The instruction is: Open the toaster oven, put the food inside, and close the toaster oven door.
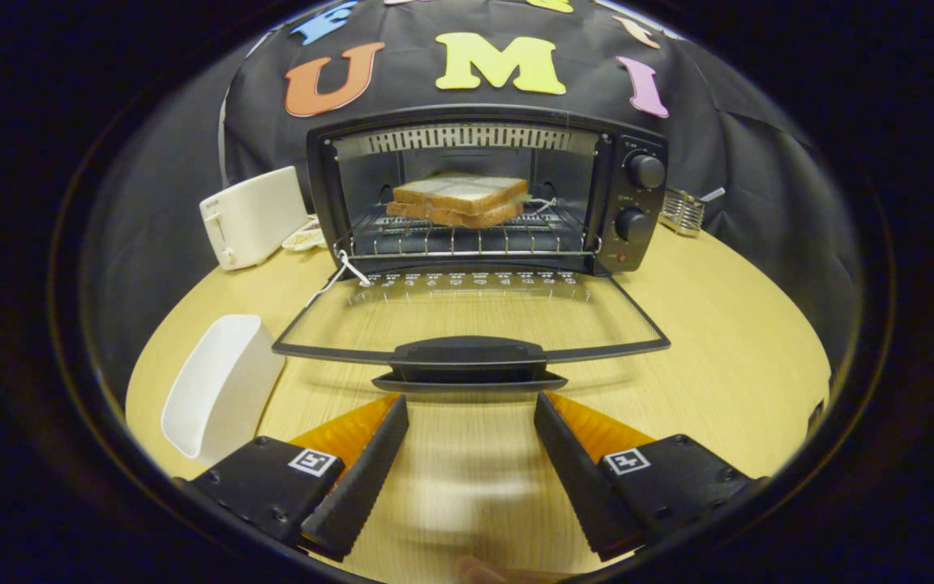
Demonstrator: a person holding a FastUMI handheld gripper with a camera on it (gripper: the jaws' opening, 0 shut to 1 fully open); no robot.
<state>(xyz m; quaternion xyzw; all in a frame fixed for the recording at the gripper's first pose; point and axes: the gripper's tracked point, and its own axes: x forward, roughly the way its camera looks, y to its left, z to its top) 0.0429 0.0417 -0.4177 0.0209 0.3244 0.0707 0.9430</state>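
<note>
We see the gripper [471,405] with its two fingers spread wide apart and nothing between them but bare wooden table [726,341]. The fingertips sit just short of the door handle [467,361] of the toaster oven [487,191], close to it but not touching it as far as we can tell. The handle lies straight ahead, centred across the gap between the fingers.

Beyond the handle we find the glass door [467,316] dropped fully open, lying nearly flat over the table and hinged at the oven's lower front edge. Past the door the oven cavity stands open, and on its wire rack [467,239] rests the food, a sandwich [460,199] of stacked bread slices, sitting toward the middle of the rack and well inside. Two knobs [644,172] sit one above the other on the panel to the right of the cavity.

To the left of the fingers, beside the open door, lies a white tray [220,385]. Farther back on that side, next to the oven, stands a white toaster [252,215], with a small plate [305,238] between the two. Behind the oven on the right we see a small wire holder [682,212]
</note>
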